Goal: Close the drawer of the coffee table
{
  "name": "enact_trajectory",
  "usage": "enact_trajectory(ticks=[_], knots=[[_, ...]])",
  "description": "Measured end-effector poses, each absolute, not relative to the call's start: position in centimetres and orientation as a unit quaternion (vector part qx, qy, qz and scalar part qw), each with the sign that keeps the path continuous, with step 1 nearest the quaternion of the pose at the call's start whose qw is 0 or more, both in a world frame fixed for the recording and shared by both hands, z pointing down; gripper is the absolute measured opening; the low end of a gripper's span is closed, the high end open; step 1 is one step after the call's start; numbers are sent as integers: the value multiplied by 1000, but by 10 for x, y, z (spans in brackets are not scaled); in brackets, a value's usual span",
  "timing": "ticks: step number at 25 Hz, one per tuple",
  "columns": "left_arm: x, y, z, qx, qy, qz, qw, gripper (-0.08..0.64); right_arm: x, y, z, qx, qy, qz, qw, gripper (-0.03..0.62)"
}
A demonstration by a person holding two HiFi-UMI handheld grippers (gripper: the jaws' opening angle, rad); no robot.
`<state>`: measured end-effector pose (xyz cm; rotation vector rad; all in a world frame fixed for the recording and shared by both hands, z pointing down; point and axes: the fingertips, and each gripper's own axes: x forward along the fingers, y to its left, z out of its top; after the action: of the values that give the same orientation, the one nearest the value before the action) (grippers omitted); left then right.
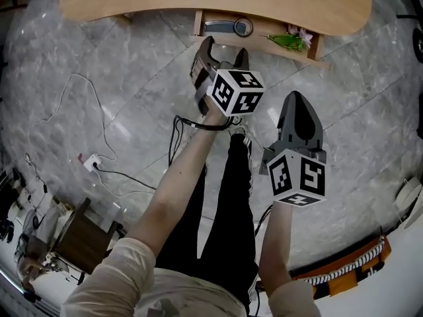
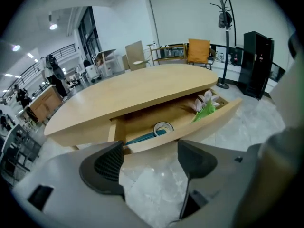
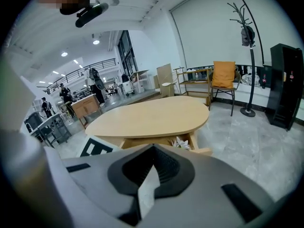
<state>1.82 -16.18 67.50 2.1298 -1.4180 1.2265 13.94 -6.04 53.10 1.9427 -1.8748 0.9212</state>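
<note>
The light wooden coffee table (image 1: 218, 2) lies along the top of the head view, and its drawer (image 1: 264, 45) is pulled out toward me. In the drawer are a tape roll (image 2: 163, 128), a blue item (image 2: 142, 137) and white flowers with green leaves (image 2: 205, 103). My left gripper (image 1: 223, 53) hangs just in front of the drawer front (image 2: 190, 127), apart from it, open with only floor between its fingers. My right gripper (image 1: 295, 101) is lower right, farther from the table, shut on nothing. The right gripper view shows the table (image 3: 152, 115) beyond the closed pads (image 3: 164, 167).
Grey marble floor surrounds the table. A white power strip (image 1: 91, 162) with cables lies at left, and black cables (image 1: 178, 134) near the person's legs (image 1: 228, 197). Beyond the table stand an orange chair (image 2: 199, 51), a coat stand (image 2: 223, 18) and a black cabinet (image 2: 256, 63).
</note>
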Motion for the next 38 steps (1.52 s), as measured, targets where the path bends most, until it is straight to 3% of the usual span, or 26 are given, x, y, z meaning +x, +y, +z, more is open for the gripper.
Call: enact_trajectory(ticks=[13, 21, 38], knots=[[13, -146, 690, 670, -574, 360, 304, 340, 153, -86, 533, 674, -655, 317, 127, 6], [28, -147, 685, 717, -542, 334, 284, 215, 144, -66, 543, 660, -661, 333, 127, 6], [27, -159, 683, 751, -539, 290, 249, 212, 153, -82, 551, 660, -670, 317, 123, 6]])
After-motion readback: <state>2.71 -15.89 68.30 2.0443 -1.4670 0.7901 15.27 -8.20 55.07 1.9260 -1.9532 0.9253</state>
